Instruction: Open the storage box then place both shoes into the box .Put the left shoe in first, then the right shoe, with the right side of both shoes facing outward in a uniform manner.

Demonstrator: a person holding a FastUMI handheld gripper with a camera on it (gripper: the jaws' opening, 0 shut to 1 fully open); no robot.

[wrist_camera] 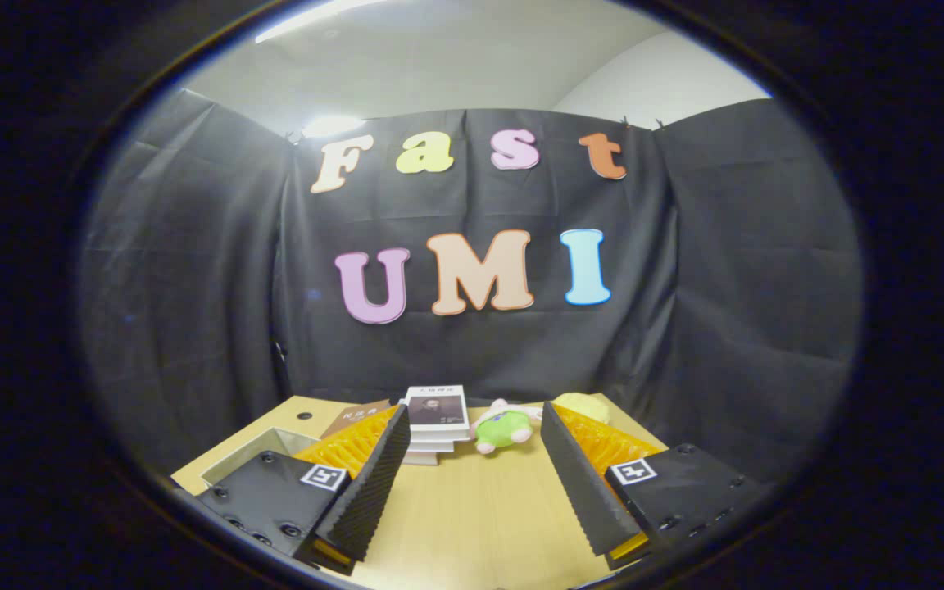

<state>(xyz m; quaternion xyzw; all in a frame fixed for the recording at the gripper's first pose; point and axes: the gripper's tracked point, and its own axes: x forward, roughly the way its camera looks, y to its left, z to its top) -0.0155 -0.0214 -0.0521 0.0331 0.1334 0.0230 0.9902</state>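
The gripper was held level over the counter, its two fingers spread well apart with nothing between them but bare wood. It gripped nothing.

Beyond the fingertips, toward the middle of the frame, a small stack of books lay against the foot of the cloth wall, and just right of it sat a soft toy in green and pink. Behind the toy, a little further right, something pale yellow and rounded poked up; I could not tell what it was. A brownish flat thing lay to the left of the books, partly hidden by the left finger.

At the lower left of the frame, behind the left finger's mount, a pale open-topped tray or box showed one corner and a bit of its inner wall. That may have been the storage box, but too little of it was visible to be sure, or to say whether it had a lid or held anything.

As to the shoes, I could make out none on the stretch of counter ahead. So how far the job stood was not settled from here: the scene would suit shoes waiting somewhere out of sight, and equally shoes already tucked inside a box the camera barely caught.
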